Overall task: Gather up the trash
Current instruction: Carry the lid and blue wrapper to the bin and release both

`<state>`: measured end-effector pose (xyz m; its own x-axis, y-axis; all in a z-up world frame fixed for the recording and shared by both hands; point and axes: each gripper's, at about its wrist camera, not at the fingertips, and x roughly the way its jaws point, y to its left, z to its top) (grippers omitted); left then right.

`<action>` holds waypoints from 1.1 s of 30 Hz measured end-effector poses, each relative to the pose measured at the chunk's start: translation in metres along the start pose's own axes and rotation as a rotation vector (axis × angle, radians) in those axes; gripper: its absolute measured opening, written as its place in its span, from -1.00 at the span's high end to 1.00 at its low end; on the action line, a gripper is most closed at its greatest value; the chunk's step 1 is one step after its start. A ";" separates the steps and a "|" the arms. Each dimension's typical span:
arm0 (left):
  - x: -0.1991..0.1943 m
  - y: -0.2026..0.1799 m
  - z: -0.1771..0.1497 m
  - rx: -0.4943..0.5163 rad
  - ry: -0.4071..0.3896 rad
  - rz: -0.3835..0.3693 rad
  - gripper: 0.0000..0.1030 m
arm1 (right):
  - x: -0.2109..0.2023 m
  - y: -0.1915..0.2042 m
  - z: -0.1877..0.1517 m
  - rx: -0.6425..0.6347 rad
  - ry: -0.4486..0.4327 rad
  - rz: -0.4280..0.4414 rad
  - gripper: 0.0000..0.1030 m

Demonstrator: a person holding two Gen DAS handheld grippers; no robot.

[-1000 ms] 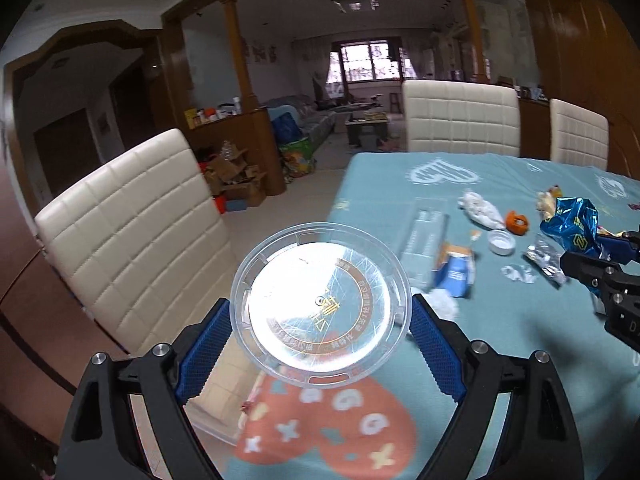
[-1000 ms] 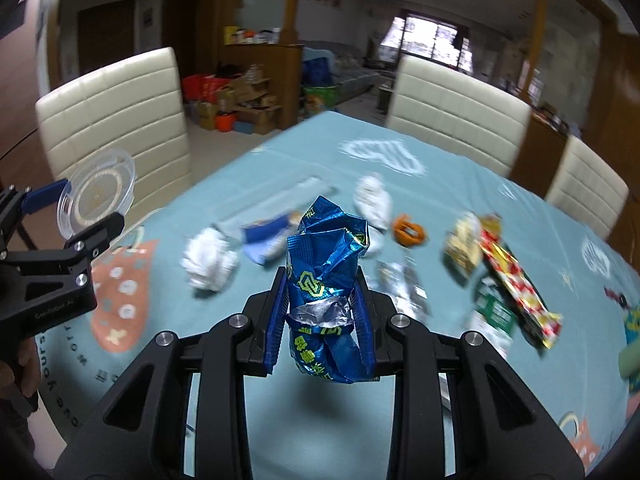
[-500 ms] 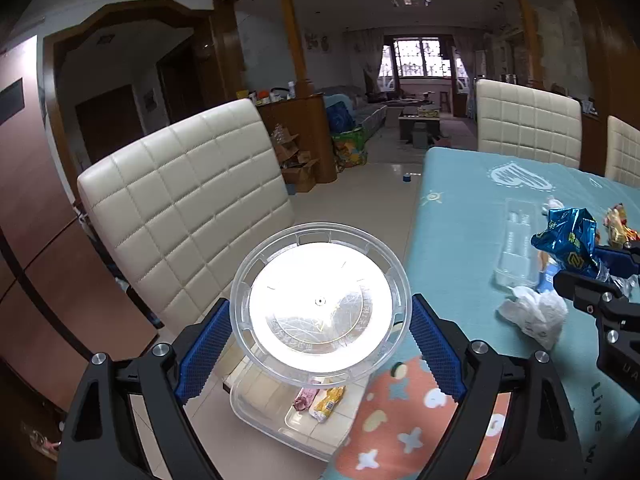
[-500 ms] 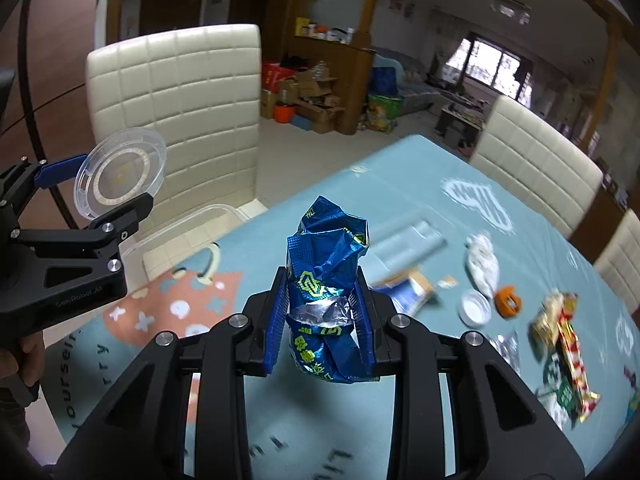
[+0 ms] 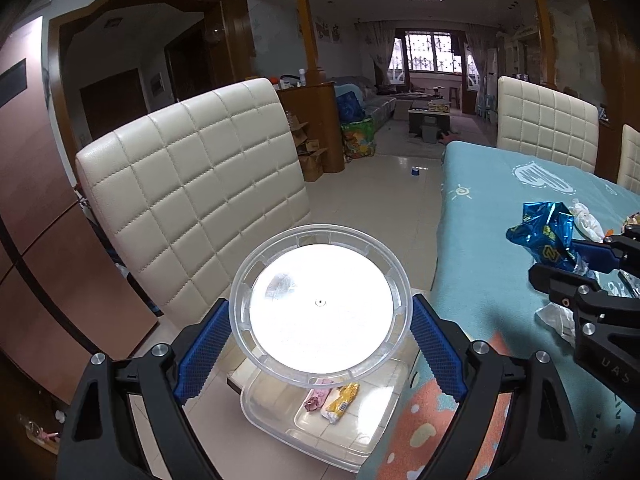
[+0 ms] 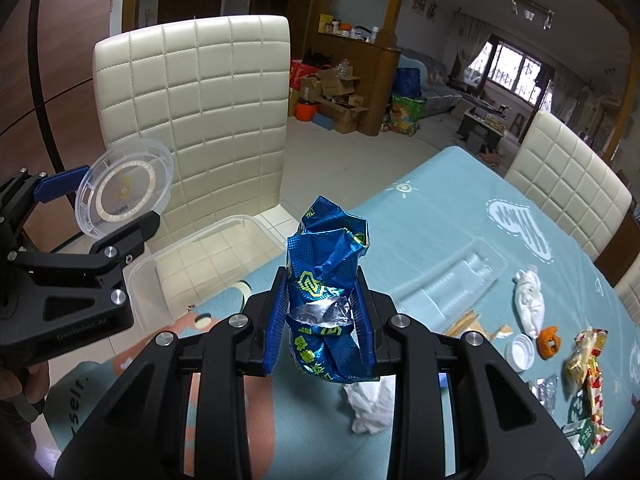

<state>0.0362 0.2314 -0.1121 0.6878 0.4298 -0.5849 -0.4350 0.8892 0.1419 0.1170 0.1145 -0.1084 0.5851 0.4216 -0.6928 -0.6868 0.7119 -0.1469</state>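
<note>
My left gripper [image 5: 320, 344] is shut on a round clear plastic lid [image 5: 320, 304] and holds it above a clear plastic bin [image 5: 320, 420] on the floor beside the table. Two wrappers [image 5: 336, 400] lie in the bin. My right gripper [image 6: 322, 320] is shut on a crumpled blue foil wrapper [image 6: 326, 276], held over the table's left edge near the bin [image 6: 208, 248]. The right gripper also shows in the left wrist view [image 5: 560, 256], and the left gripper with the lid [image 6: 124, 192] in the right wrist view.
A cream quilted chair [image 5: 192, 192] stands behind the bin. The teal tablecloth [image 6: 440, 216] carries a clear plastic tray [image 6: 452, 284], white tissues [image 6: 370, 404], a white cap [image 6: 520, 350], an orange piece [image 6: 549, 342] and several snack wrappers [image 6: 588, 360].
Both grippers have swung left from over the table toward the bin beside the chair, keeping the lid and blue wrapper. The bin has come into view under the lid.
</note>
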 end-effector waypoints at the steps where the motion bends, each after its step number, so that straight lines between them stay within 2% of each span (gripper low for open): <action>1: 0.003 0.000 0.001 -0.002 0.007 0.000 -0.68 | 0.002 0.000 0.001 0.003 0.001 0.003 0.37; 11: 0.020 0.004 -0.006 -0.035 0.060 -0.046 -0.68 | 0.020 0.000 0.001 0.016 0.037 0.018 0.35; 28: 0.020 0.002 -0.005 -0.033 0.055 -0.054 -0.69 | 0.020 0.005 0.000 0.008 0.037 0.026 0.34; 33: 0.017 0.013 -0.007 -0.067 0.056 -0.042 -0.69 | 0.019 0.010 0.001 -0.006 0.034 0.033 0.34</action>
<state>0.0382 0.2497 -0.1253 0.6735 0.3817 -0.6330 -0.4461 0.8927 0.0636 0.1222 0.1302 -0.1225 0.5473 0.4248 -0.7211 -0.7077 0.6949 -0.1278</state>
